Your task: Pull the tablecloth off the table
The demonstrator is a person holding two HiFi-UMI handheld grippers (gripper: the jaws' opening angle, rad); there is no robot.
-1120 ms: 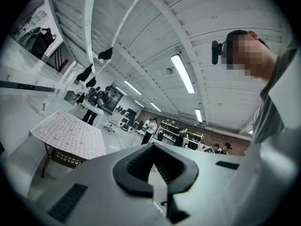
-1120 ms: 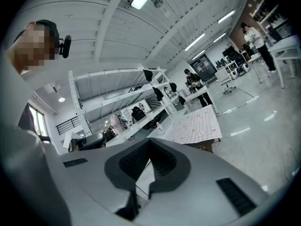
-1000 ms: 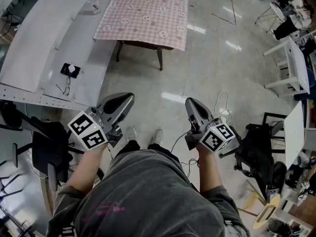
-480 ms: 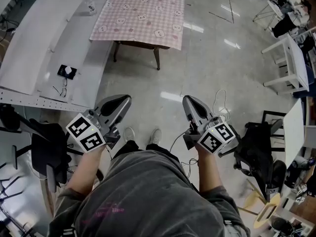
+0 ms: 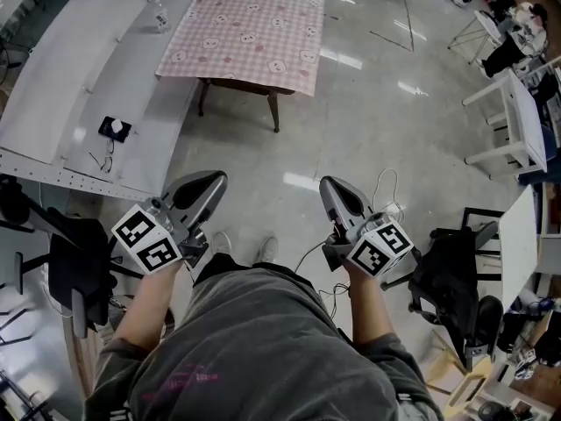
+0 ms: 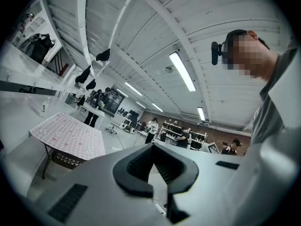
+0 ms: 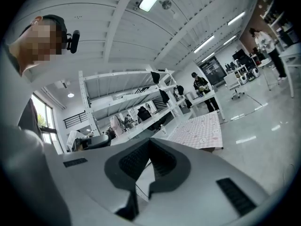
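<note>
A pink checked tablecloth (image 5: pixel 245 35) with small printed figures covers a small dark-legged table several steps ahead of me. It also shows far off as the tablecloth (image 6: pixel 68 135) in the left gripper view and the tablecloth (image 7: pixel 200 132) in the right gripper view. My left gripper (image 5: pixel 206 181) and right gripper (image 5: pixel 331 187) are held at waist height over the glossy floor, pointing toward the table. Both are shut with nothing between the jaws, as the left gripper (image 6: pixel 153 147) and right gripper (image 7: pixel 149 141) show in their own views. Neither is near the cloth.
A long white bench (image 5: pixel 79 86) runs along the left, right beside the table. A black chair (image 5: pixel 74 266) stands at my left and another black chair (image 5: pixel 451 270) at my right. A white table (image 5: pixel 517 121) is at far right. A cable (image 5: pixel 386 191) lies on the floor. People stand in the distance.
Both grippers sit a little higher in the head view and the floor has slid under me. The tablecloth lies as before and the jaws stay shut.
</note>
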